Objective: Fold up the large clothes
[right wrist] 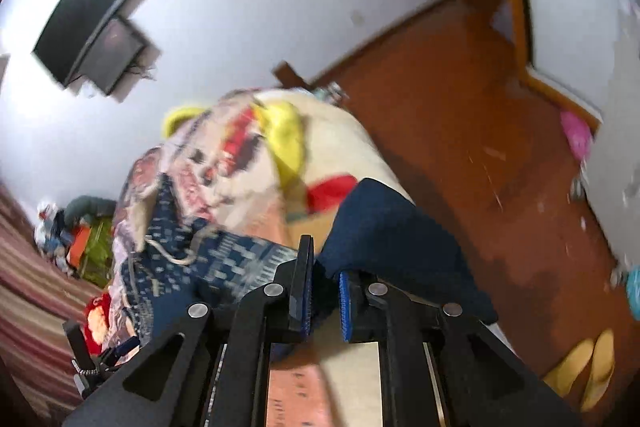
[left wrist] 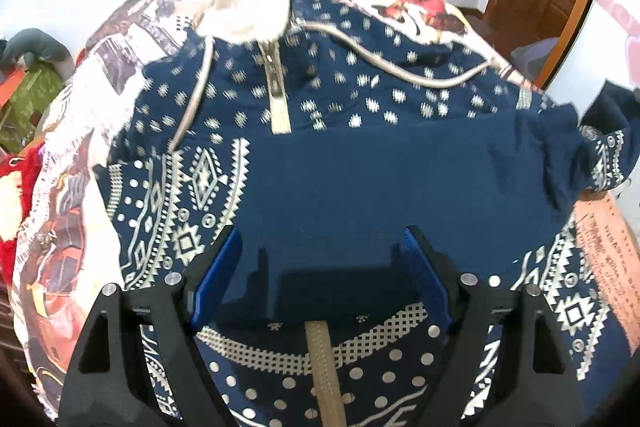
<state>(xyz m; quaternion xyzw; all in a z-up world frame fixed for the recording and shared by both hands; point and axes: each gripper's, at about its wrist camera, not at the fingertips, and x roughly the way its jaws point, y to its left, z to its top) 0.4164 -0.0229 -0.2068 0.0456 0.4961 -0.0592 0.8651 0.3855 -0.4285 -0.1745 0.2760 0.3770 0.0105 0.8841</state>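
A navy hooded garment (left wrist: 344, 163) with a cream geometric pattern is seen spread front-up on a bed covered by a printed bedspread (left wrist: 76, 131). In the left wrist view the left tool (left wrist: 324, 287) is held above the lower middle of the garment, with its blue-padded jaws standing wide apart. Nothing is gripped between them; only the plain navy fabric and the cream zipper (left wrist: 276, 83) line are seen beyond and below the pads. The hood, lined in pale fleece (left wrist: 252, 11), lies at the far end of the garment, with a cream drawstring (left wrist: 404, 67) looped across the chest. A plain navy part of the garment is folded over the patterned front from the right side.

In the right wrist view the right tool (right wrist: 322, 297) is seen closed, and a fold of the navy garment (right wrist: 384, 227) is pinched between its blue pads (right wrist: 345, 303). The cloth is raised from the bed and drapes away to the right of the tool, while the patterned body of the garment lies lower left on the bedspread (right wrist: 248, 147). This view is blurred. A wooden floor (right wrist: 460, 131) and a pair of yellow slippers (right wrist: 588, 367) are seen to the right of the bed.
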